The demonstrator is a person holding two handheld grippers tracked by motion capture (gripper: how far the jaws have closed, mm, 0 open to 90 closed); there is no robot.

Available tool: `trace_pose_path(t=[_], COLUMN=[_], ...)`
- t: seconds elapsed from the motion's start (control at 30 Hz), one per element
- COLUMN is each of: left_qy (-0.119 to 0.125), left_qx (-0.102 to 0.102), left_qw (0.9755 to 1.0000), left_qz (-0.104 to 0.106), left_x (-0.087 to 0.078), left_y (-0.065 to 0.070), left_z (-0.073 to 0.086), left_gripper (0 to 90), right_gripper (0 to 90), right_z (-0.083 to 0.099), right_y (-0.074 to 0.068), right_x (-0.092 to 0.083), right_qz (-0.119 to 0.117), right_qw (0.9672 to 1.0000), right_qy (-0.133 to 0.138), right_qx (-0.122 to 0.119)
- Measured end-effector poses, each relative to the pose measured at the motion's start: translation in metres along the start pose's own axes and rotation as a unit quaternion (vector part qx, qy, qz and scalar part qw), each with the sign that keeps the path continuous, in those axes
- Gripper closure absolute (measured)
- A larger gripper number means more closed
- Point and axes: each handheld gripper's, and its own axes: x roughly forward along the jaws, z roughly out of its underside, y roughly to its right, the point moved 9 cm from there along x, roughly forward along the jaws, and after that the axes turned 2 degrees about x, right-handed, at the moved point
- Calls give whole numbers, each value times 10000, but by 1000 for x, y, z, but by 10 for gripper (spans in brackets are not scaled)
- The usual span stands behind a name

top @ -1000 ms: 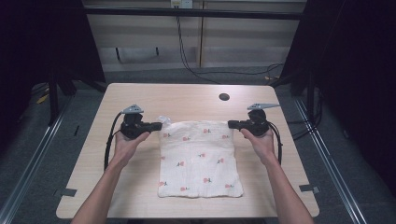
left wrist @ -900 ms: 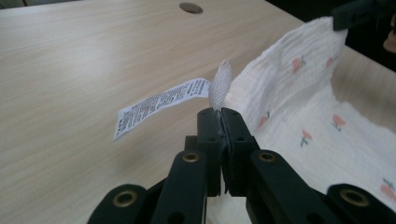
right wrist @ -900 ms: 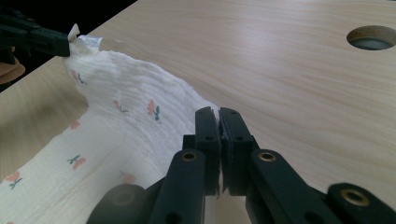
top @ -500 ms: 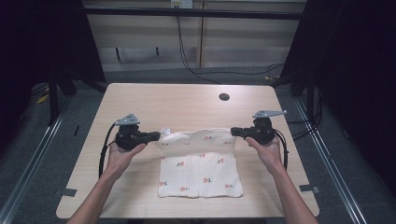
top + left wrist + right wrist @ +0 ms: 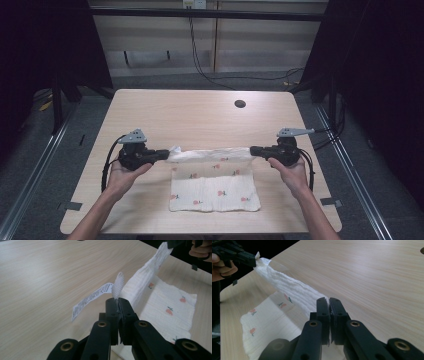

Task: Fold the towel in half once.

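A white cloth [image 5: 215, 185] printed with small red fruit lies on the wooden table [image 5: 200, 115]. Its far edge is lifted and stretched taut between my two grippers, above the part lying flat. My left gripper [image 5: 167, 154] is shut on the cloth's far left corner. In the left gripper view the jaws [image 5: 117, 300] pinch that corner, and a white care label [image 5: 87, 300] hangs beside it. My right gripper [image 5: 251, 150] is shut on the far right corner. In the right gripper view the cloth [image 5: 287, 287] runs from my jaws [image 5: 329, 300] up to the other gripper [image 5: 253, 261].
A round dark hole [image 5: 240, 104] sits in the table's far right part. Black tape marks [image 5: 73, 205] lie near the front corners. Cables [image 5: 107, 165] trail from both grippers. Bare wood stretches beyond the cloth toward the far edge.
Both grippers have moved toward the person, carrying the cloth's far edge up and back over the rest of it. Less of the flat cloth shows now.
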Motion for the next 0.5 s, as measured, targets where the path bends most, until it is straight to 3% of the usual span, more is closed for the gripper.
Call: trace_pose_path(t=[0.2,0.37,0.5], left_qy=[-73,-21,-243], left_qx=[2,74,232], left_qw=[9999,9998,9994], left_qz=[98,199,78], left_x=[-2,-10,-3], left_y=[14,28,30], left_z=[12,12,24], left_gripper=[876,876,875], right_gripper=[874,873,873], right_z=[10,15,23], right_y=[-12,-22,-26], right_x=[-9,-19,-21], right_qz=[-15,37,69], right_qw=[9999,9994,9987], right_qy=[-117,-105,-252], right_qx=[-107,-317,-430])
